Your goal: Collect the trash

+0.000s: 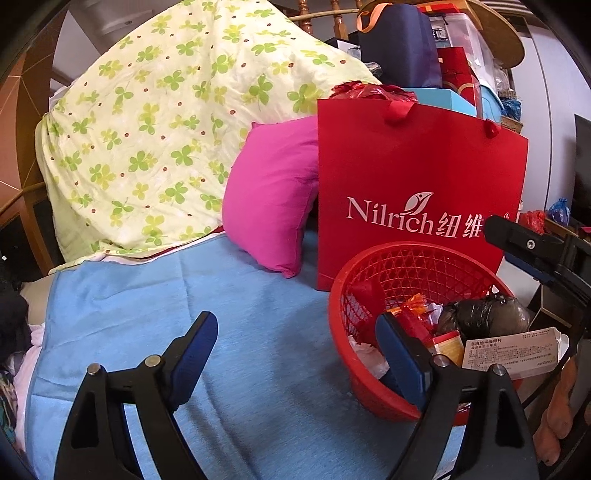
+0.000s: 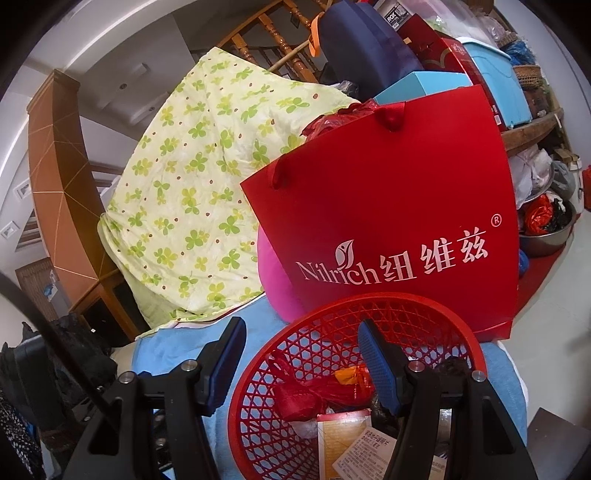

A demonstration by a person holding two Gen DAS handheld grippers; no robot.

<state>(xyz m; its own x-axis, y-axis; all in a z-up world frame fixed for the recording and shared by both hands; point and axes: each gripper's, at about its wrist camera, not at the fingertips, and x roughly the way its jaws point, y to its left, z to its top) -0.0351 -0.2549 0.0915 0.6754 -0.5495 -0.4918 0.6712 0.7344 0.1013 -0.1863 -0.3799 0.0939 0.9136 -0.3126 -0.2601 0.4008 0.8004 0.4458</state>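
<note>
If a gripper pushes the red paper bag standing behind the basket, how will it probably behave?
The red paper bag is tall, thin and upright, so a push near its top would probably tip it. Its flat walls look fairly stiff, though likely easy to crease. Red plastic shows at its mouth; its weight cannot be judged. The red basket in front may block sliding forward.

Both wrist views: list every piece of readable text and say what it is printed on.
"Nilrich 纽维兹 ®" with a leaf logo: white print on the red paper bag standing behind the red basket.
"ROX": label on a clear storage box at the top of the right wrist view.
White medicine box in the basket: Chinese print, too small to read.
Orange carton in the basket: print unreadable.
</note>
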